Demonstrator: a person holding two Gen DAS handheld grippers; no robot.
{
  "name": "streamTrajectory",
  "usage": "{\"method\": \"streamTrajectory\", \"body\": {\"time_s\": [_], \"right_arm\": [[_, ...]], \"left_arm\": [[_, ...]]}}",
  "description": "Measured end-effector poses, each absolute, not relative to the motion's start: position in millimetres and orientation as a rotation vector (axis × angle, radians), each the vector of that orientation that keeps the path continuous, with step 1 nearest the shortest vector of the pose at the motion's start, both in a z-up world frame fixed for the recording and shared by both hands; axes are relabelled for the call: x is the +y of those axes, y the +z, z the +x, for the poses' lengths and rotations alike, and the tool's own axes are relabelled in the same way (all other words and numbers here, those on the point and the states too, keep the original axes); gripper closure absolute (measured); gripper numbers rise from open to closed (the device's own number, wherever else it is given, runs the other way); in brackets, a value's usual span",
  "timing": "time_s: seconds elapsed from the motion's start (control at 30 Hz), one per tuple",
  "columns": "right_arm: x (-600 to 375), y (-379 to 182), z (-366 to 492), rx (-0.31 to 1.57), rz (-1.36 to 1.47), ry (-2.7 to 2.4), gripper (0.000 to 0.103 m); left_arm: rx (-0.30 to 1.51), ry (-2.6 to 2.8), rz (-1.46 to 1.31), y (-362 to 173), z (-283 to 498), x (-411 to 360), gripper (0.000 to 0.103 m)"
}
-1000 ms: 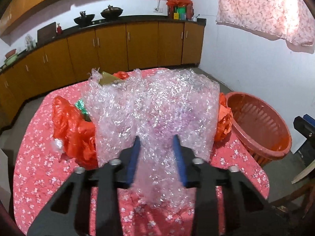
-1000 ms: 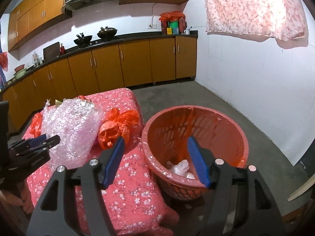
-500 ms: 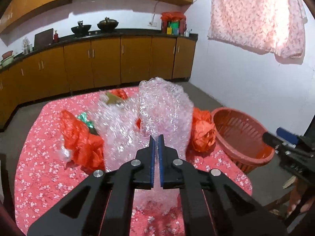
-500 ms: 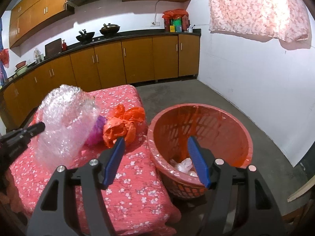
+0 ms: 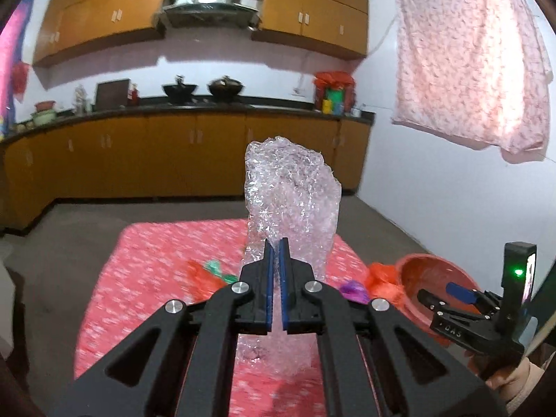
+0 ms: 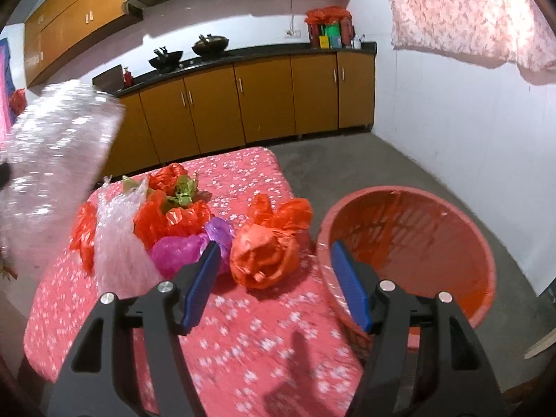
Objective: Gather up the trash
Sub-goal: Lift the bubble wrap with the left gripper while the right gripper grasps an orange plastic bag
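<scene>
My left gripper point(image 5: 275, 243) is shut on a sheet of clear bubble wrap point(image 5: 290, 194), which stands up above the red flowered table point(image 5: 156, 260). The same lifted bubble wrap point(image 6: 52, 160) shows blurred at the left of the right wrist view. My right gripper point(image 6: 274, 253) is open and empty, low over the table's near right part, pointing at a crumpled orange plastic bag point(image 6: 267, 246). A purple bag point(image 6: 180, 246), more red bags point(image 6: 166, 208) and a second piece of bubble wrap point(image 6: 118, 239) lie behind. The red basket point(image 6: 410, 239) stands on the floor beside the table.
Brown kitchen cabinets point(image 6: 243, 100) with pans on the counter run along the far wall. A pink flowered cloth point(image 5: 469, 55) hangs on the white wall at the right. Grey floor point(image 6: 365, 170) lies between table and cabinets. A person's hand point(image 5: 504, 378) holds the right gripper.
The left gripper closed on the bubble wrap and lifted it off the pile, uncovering the bags beneath. The right gripper swung left from over the basket toward the orange bag.
</scene>
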State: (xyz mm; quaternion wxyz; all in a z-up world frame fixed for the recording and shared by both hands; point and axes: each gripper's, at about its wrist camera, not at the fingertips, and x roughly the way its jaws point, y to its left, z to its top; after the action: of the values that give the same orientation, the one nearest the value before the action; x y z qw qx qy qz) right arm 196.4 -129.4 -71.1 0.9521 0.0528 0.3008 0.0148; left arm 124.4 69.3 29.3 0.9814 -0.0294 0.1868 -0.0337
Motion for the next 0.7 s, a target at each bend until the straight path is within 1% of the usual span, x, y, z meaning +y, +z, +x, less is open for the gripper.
{"method": "streamTrajectory", "body": {"time_s": [0.13, 0.2, 0.23, 0.47, 0.53, 0.6, 0.7], "right_arm": [[-118.6, -83.5, 222.8, 0.651, 0.123, 0.003, 0.037], [-114.2, -90.8, 235.0, 0.669, 0.114, -0.021, 0.031], [-112.9, -93.4, 239.3, 0.674, 0.115, -0.028, 0.031], [-111.4, -110.9, 263.6, 0.732, 0.121, -0.057, 0.032], [-108.4, -116.6, 267.1, 0.749, 0.103, -0.051, 0.039], [-106.2, -122.3, 270.5, 0.77, 0.089, -0.045, 0.056], [-106.7, -127.4, 269.7, 0.766, 0.09, -0.035, 0.066]], "left_arm": [[0.376, 0.004, -0.045, 26.0, 124.9, 90.5, 0.1], [0.385, 0.038, -0.046, 20.3, 126.1, 103.2, 0.1], [0.389, 0.05, -0.047, 17.7, 125.4, 107.0, 0.1], [0.426, 0.108, -0.066, 1.5, 126.1, 128.3, 0.1], [0.429, 0.114, -0.067, -1.4, 124.6, 131.5, 0.1], [0.431, 0.117, -0.069, -3.0, 123.8, 133.8, 0.1], [0.433, 0.118, -0.069, -2.8, 123.6, 135.9, 0.1]]}}
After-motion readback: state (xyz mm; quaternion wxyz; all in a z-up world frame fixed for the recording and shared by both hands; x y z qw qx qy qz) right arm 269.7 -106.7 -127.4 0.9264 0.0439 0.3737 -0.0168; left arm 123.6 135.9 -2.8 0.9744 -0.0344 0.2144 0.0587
